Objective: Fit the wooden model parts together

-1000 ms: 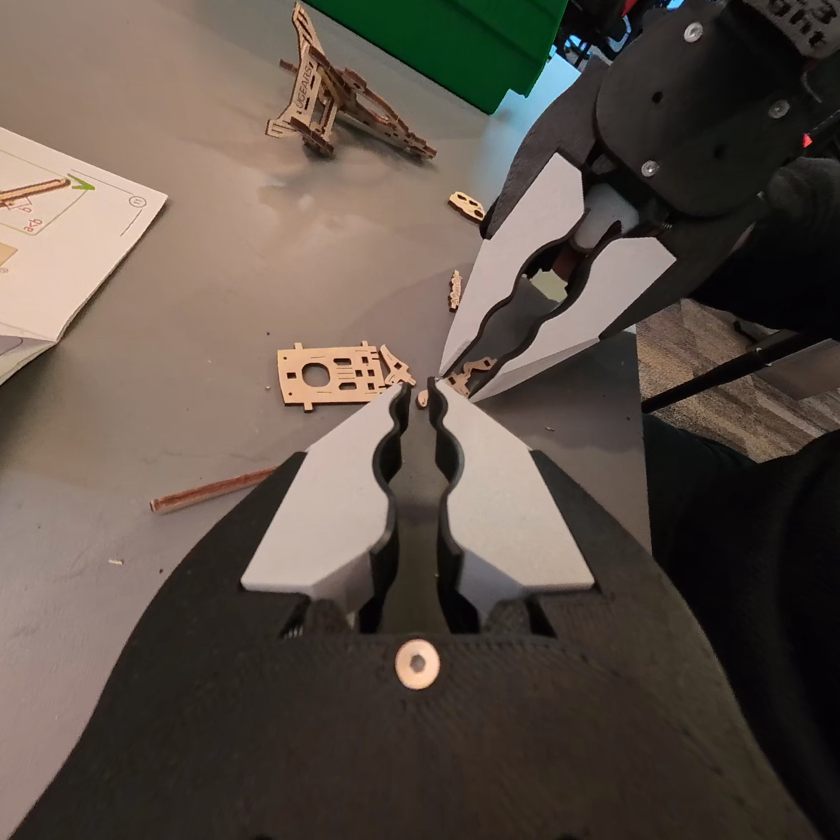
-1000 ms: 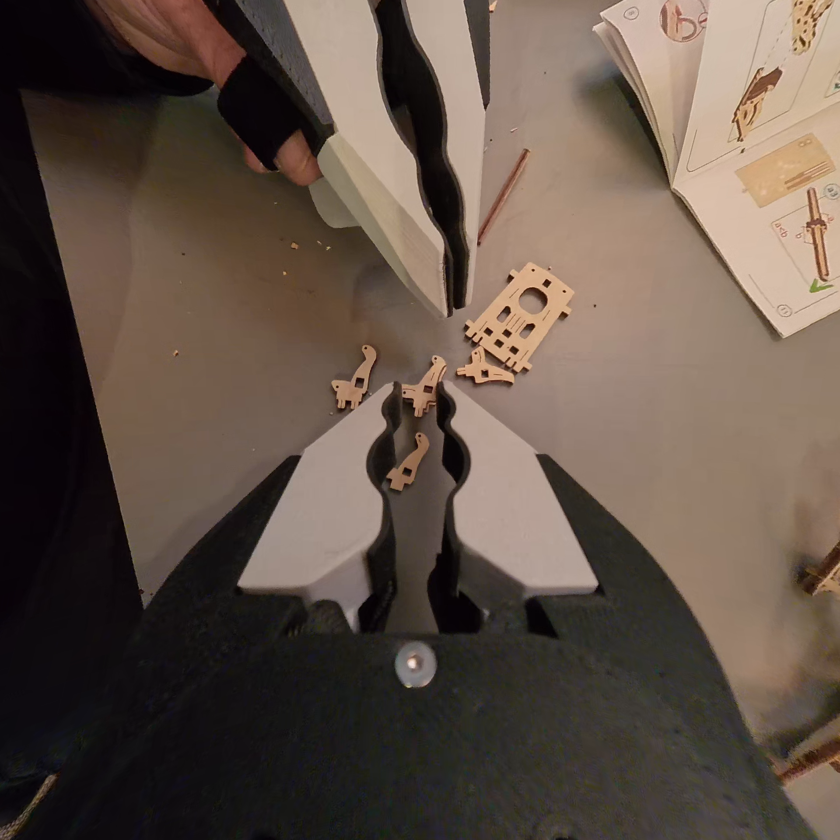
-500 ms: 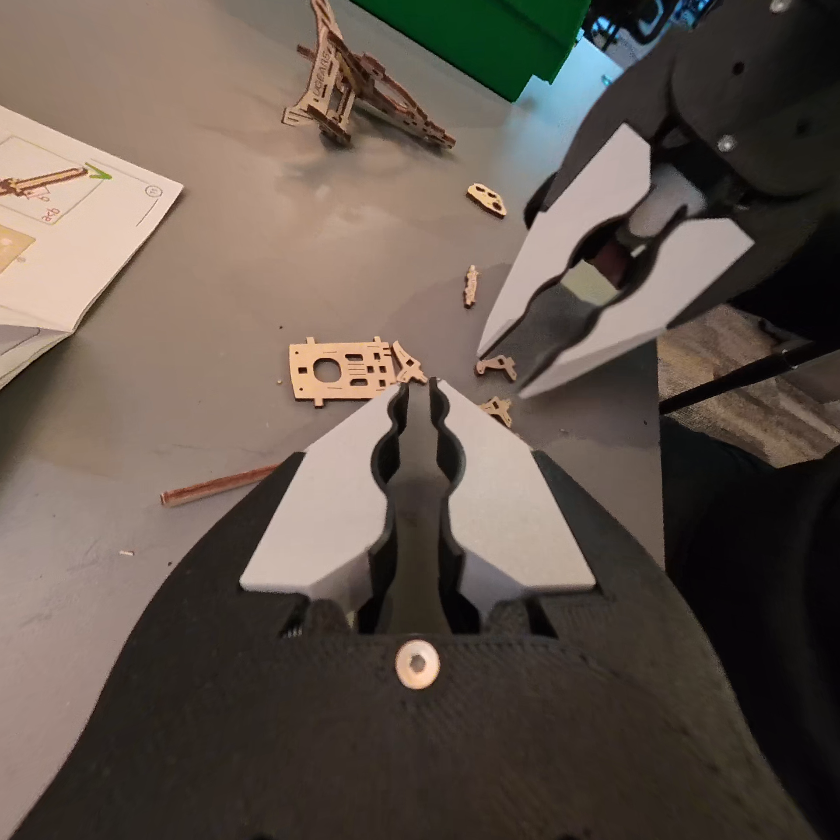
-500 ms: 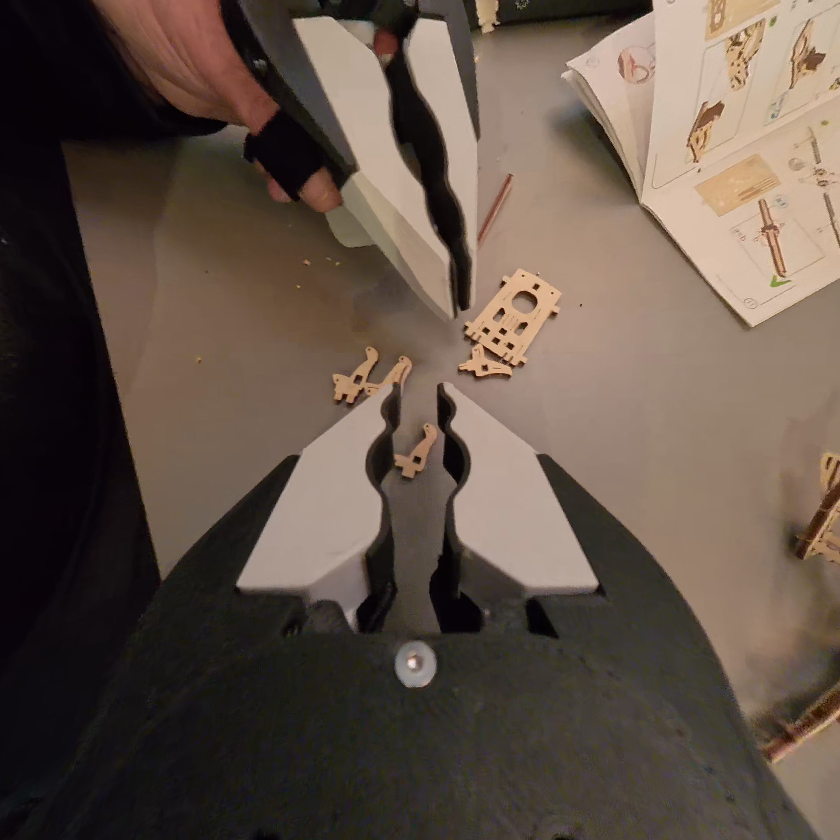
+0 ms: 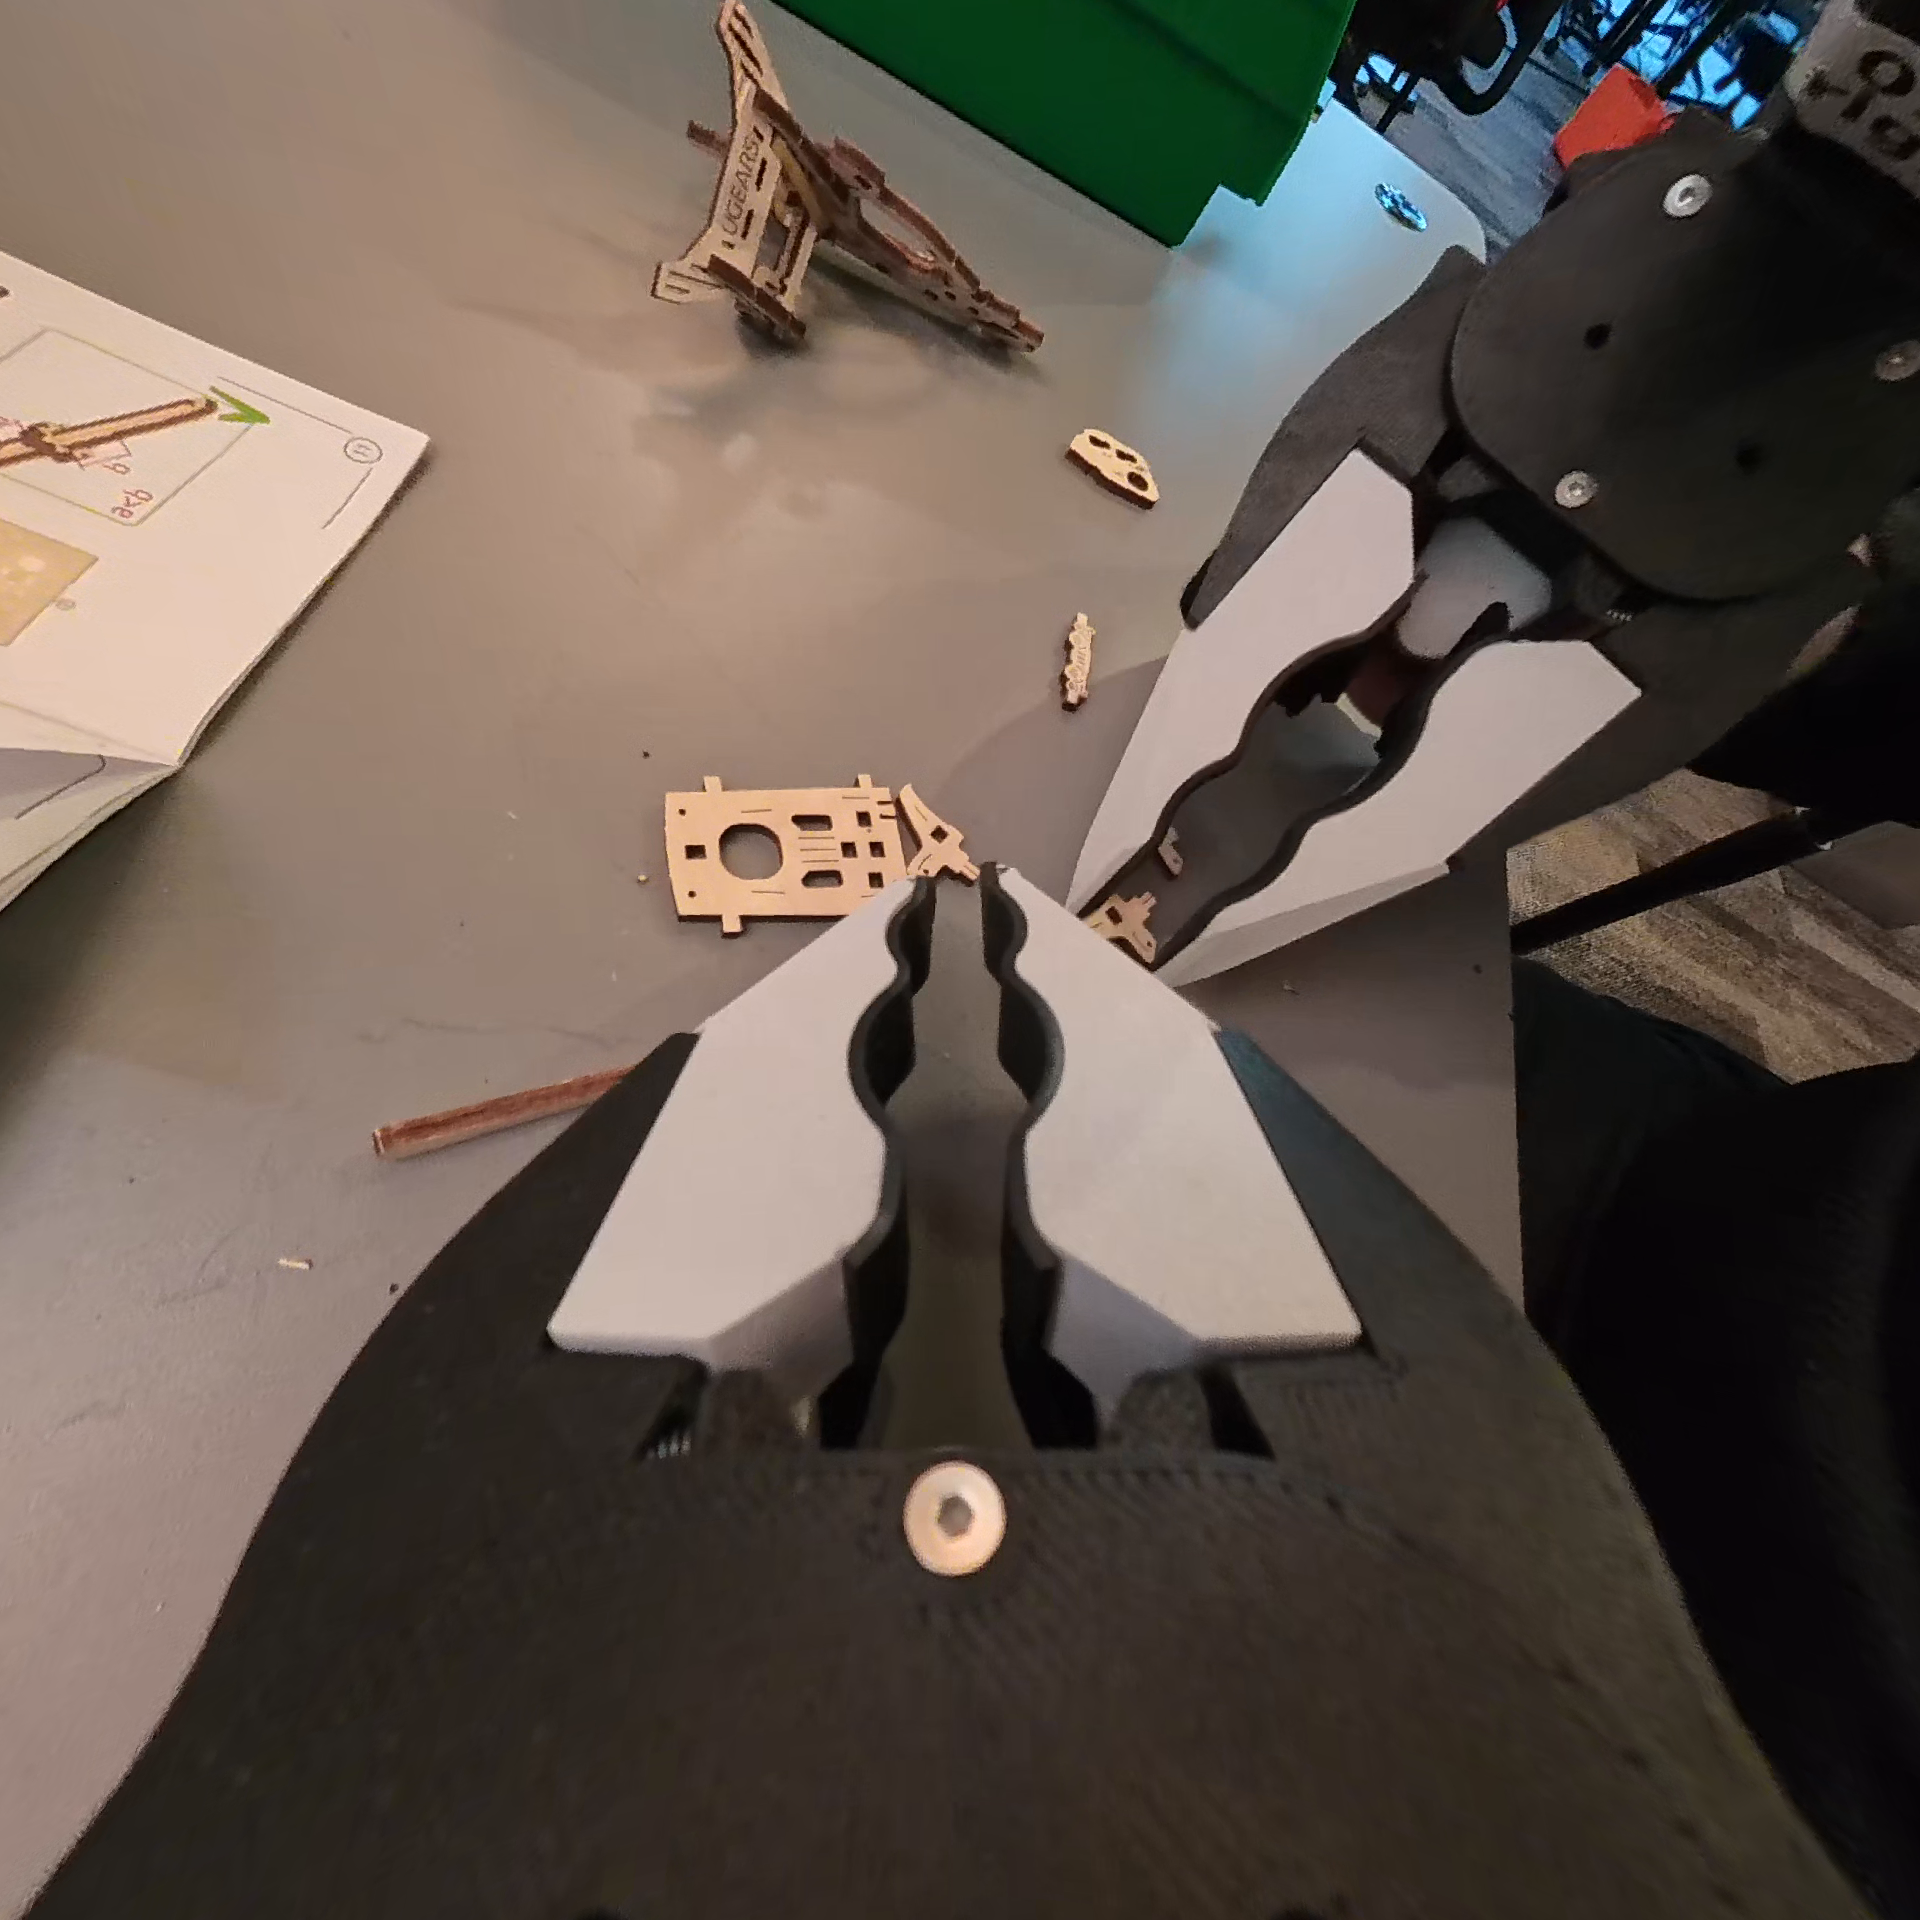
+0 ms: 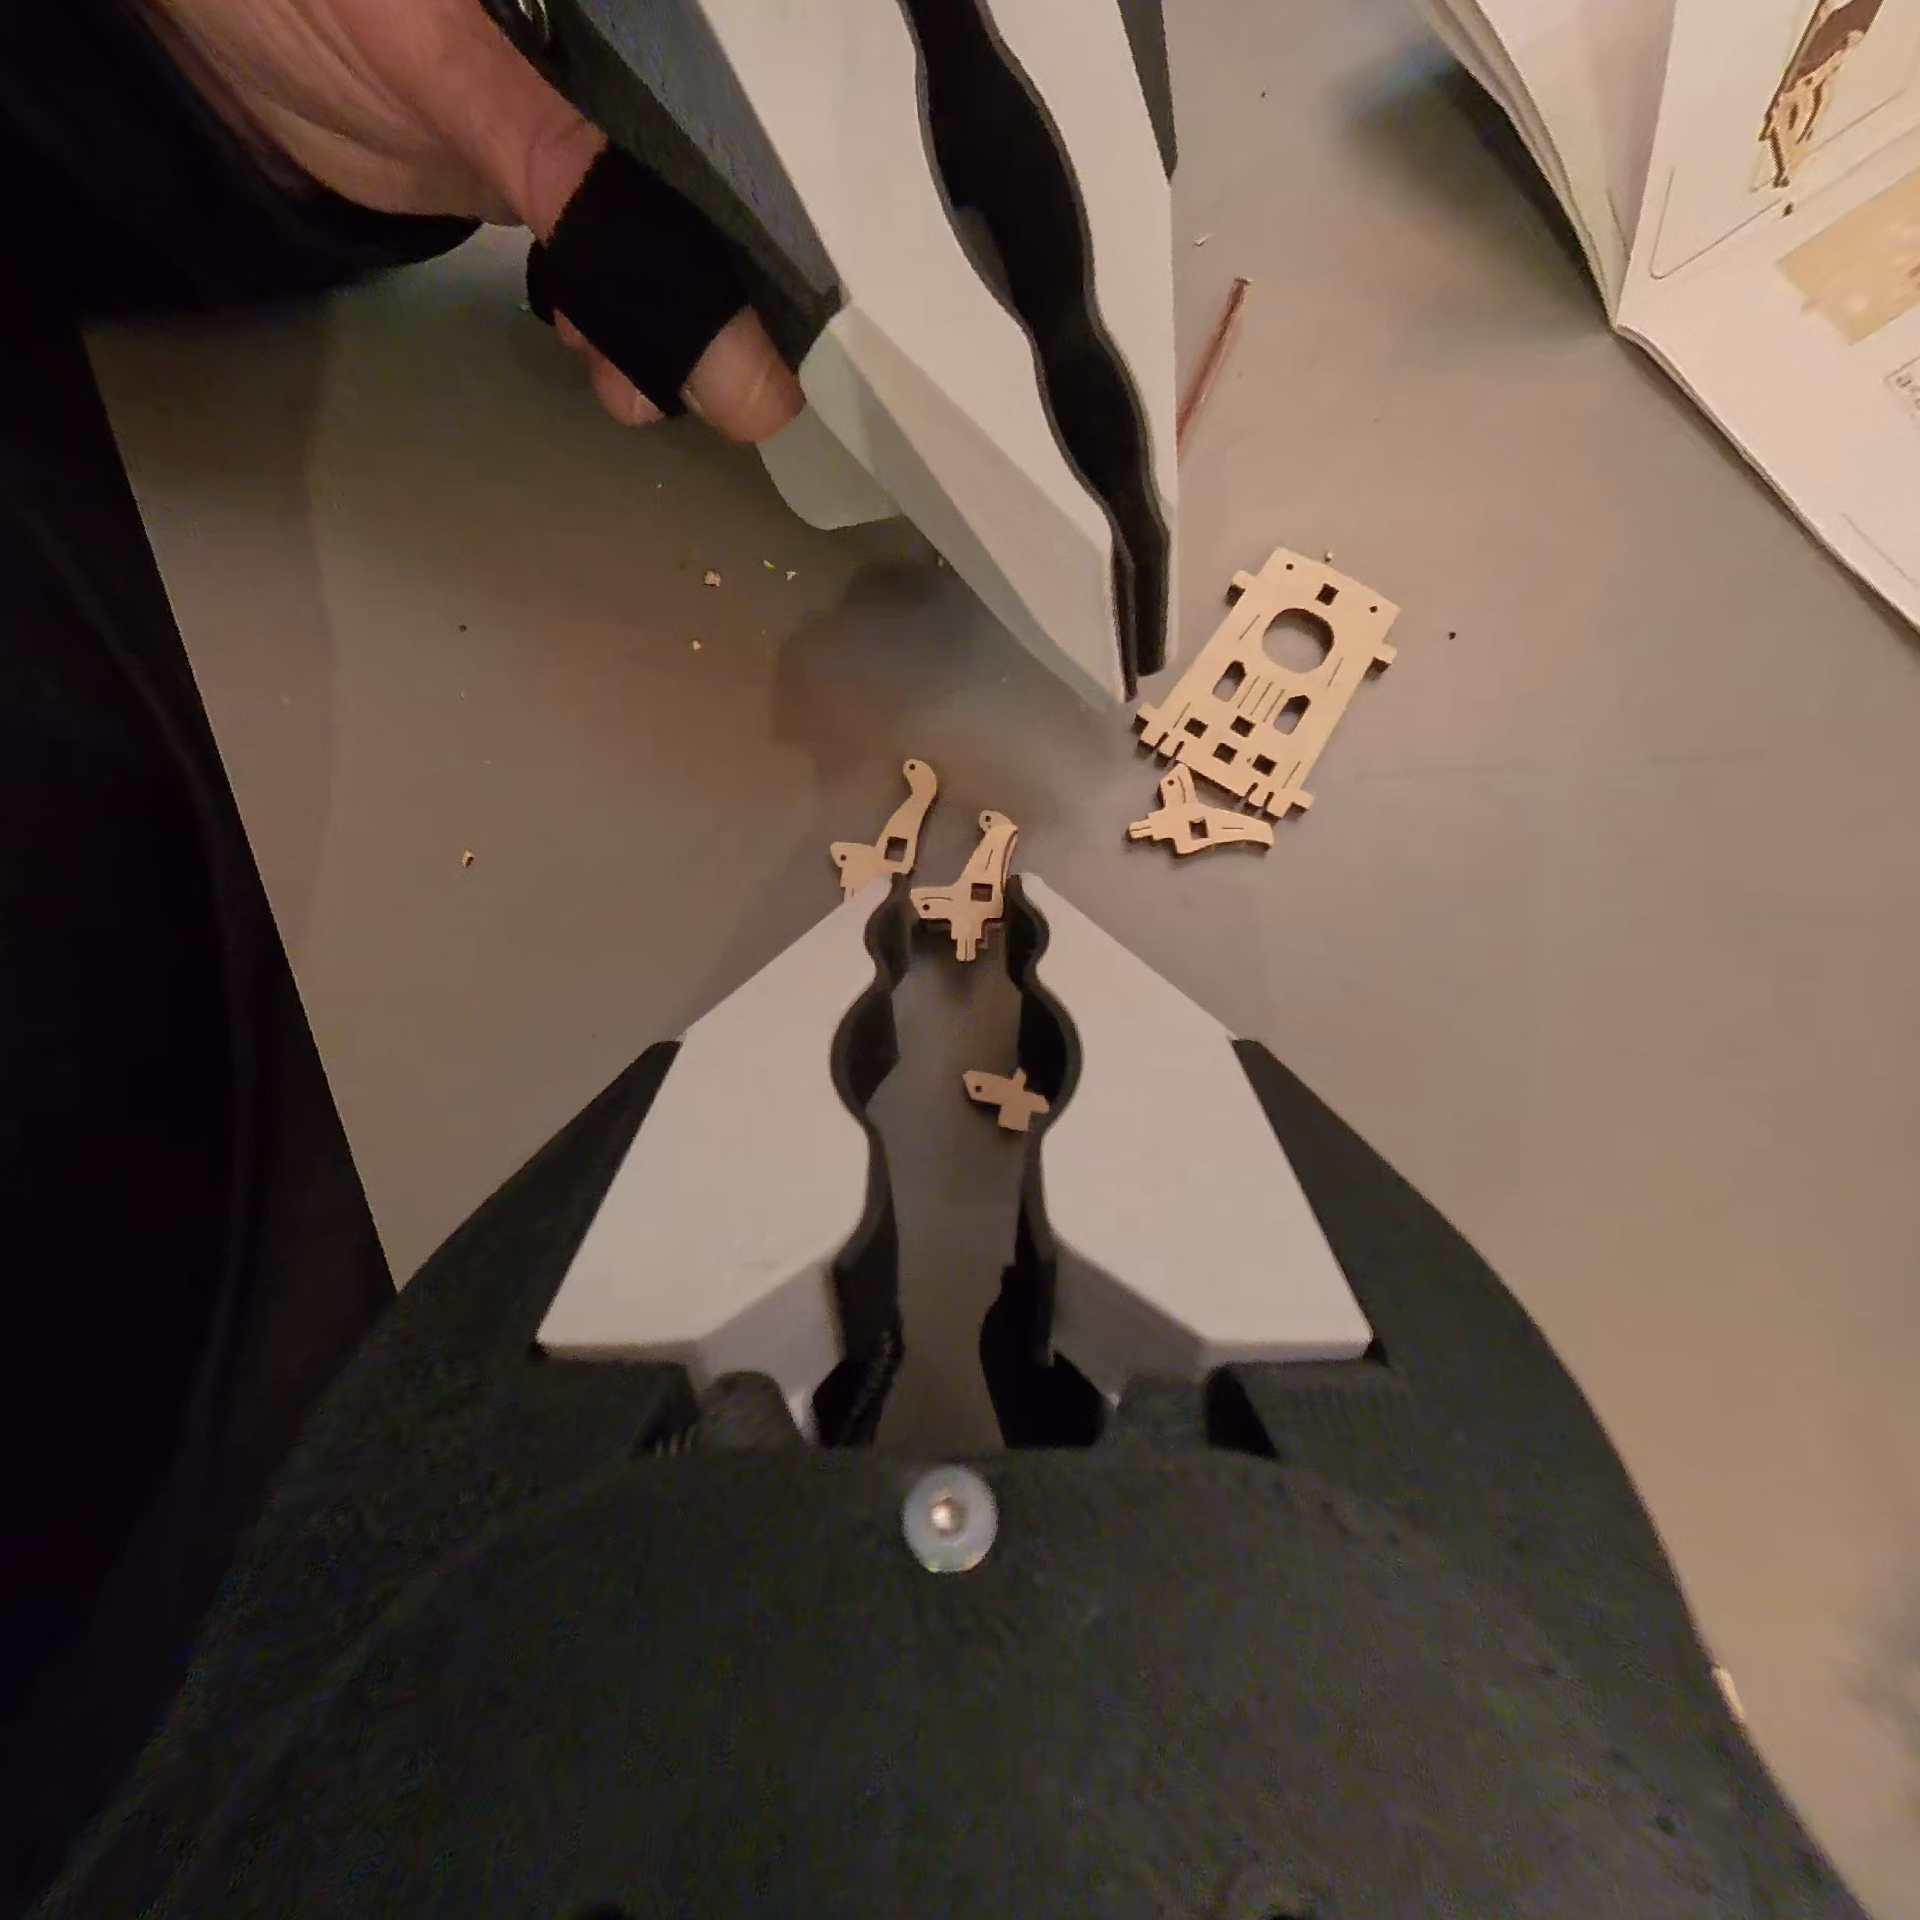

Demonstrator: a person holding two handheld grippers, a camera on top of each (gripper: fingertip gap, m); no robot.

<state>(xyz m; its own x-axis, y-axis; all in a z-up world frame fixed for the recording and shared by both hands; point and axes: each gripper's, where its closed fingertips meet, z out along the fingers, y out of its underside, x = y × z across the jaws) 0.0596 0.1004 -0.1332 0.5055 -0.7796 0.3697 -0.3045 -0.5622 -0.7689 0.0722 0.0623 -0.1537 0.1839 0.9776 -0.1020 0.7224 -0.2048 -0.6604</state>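
We have one assembled frame (image 5: 831, 239) standing, while the slotted plate (image 6: 1273, 686) and small hooked pieces (image 6: 966, 883) lie loose under our two slightly parted, empty hand-held grippers (image 6: 956, 894) (image 5: 951, 883).

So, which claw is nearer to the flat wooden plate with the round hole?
Left. The left claw has its tips right beside the plate's near edge. The right claw is farther off, over the small hooked pieces, apart from the plate.

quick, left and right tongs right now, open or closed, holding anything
Left tongs: open by a narrow gap, holding nothing.
Right tongs: open, empty, straddling a small wooden piece on the table.
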